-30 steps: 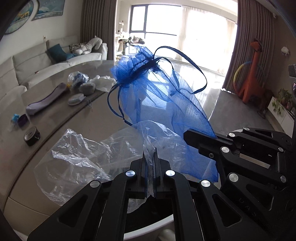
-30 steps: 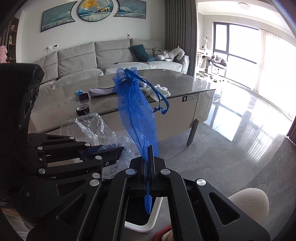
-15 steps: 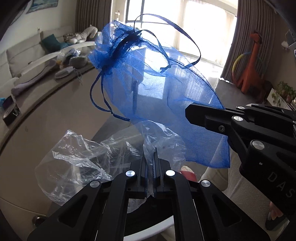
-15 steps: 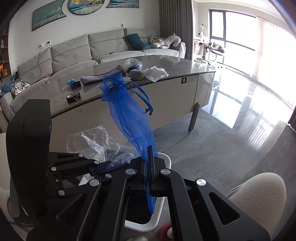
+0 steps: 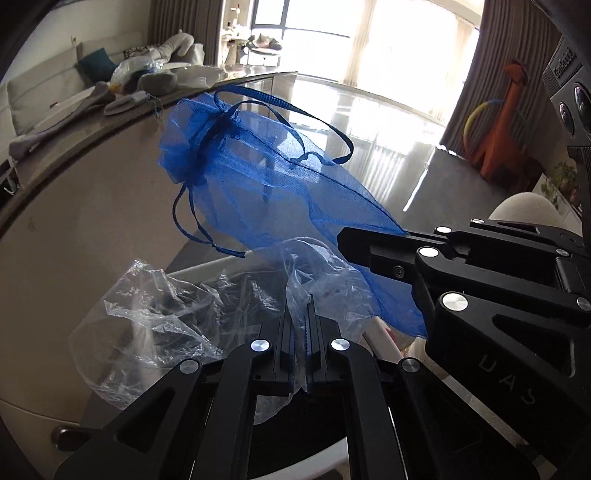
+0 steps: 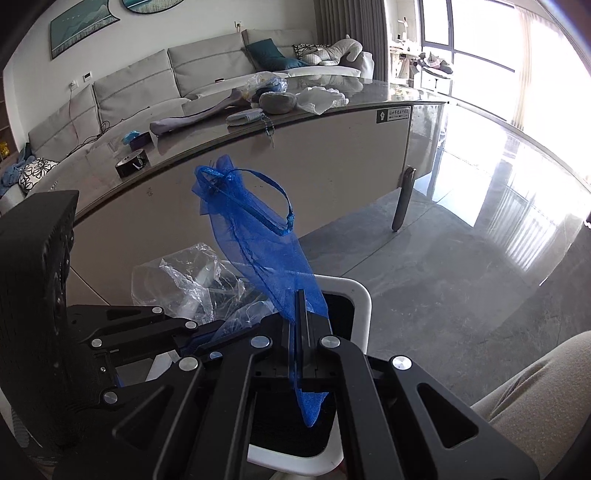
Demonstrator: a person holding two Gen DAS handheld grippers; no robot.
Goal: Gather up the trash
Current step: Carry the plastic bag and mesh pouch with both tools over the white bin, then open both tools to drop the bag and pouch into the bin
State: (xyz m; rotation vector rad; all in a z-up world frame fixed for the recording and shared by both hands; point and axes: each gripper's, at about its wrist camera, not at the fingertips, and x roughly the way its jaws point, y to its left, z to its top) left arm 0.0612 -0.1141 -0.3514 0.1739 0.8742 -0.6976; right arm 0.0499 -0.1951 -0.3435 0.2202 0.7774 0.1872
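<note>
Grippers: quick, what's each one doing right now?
Left gripper: closed on the clear plastic bag.
Right gripper: closed on the blue mesh pouch.

I see a sheer royal-blue mesh drawstring pouch (image 5: 266, 184) with darker blue cords, a clear colourless crumpled plastic bag (image 5: 162, 321), a white-rimmed, black-lined bin (image 6: 364, 302), both tools matte black, and a glossy grey surface (image 6: 362, 96).

A home living room: a grey sectional sofa (image 6: 155, 77) with cushions at ten o'clock; framed wall art (image 6: 83, 18) above it; an orange toy giraffe (image 5: 504, 122) (by curtains) at two o'clock.
</note>
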